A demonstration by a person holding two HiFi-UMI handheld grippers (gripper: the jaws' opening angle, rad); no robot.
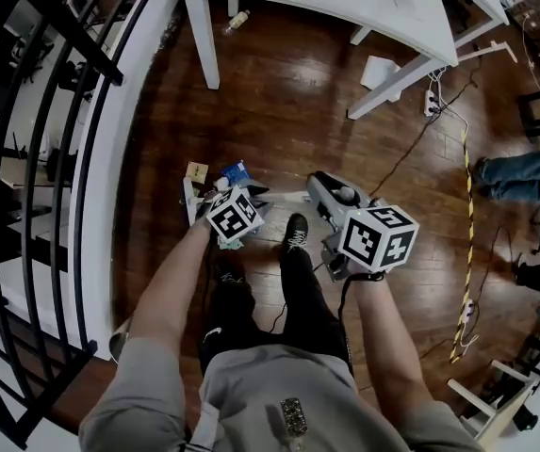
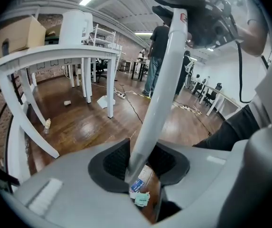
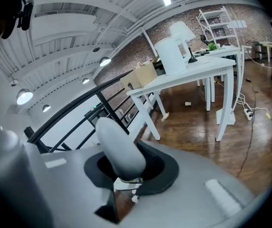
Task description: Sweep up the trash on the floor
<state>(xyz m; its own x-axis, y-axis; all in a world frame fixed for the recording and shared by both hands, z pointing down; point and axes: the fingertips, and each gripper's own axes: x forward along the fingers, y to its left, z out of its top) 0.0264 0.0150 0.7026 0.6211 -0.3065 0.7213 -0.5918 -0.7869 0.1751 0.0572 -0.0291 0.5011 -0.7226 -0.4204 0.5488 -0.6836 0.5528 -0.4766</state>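
I hold one long sweeping tool with both grippers. Its white shaft (image 2: 159,94) (image 1: 284,195) runs between the pads of my left gripper (image 2: 140,167) (image 1: 224,196), which is shut on it. The tool's grey grip (image 3: 119,148) (image 1: 329,194) sticks out of my right gripper (image 3: 126,170) (image 1: 343,229), also shut on it. Trash lies just beyond the left gripper: a blue packet (image 1: 236,170) (image 2: 136,184), a green tag (image 2: 142,199) and a cardboard bit (image 1: 196,170). The tool's head is hidden under the left gripper.
A white table (image 1: 397,8) stands ahead on dark wood floor, a small bottle (image 1: 238,19) and white paper (image 1: 378,69) under it. A black railing (image 1: 53,158) runs along the left. A yellow-black cable (image 1: 467,224), a power strip (image 1: 432,100) and another person's legs (image 1: 524,177) are at right.
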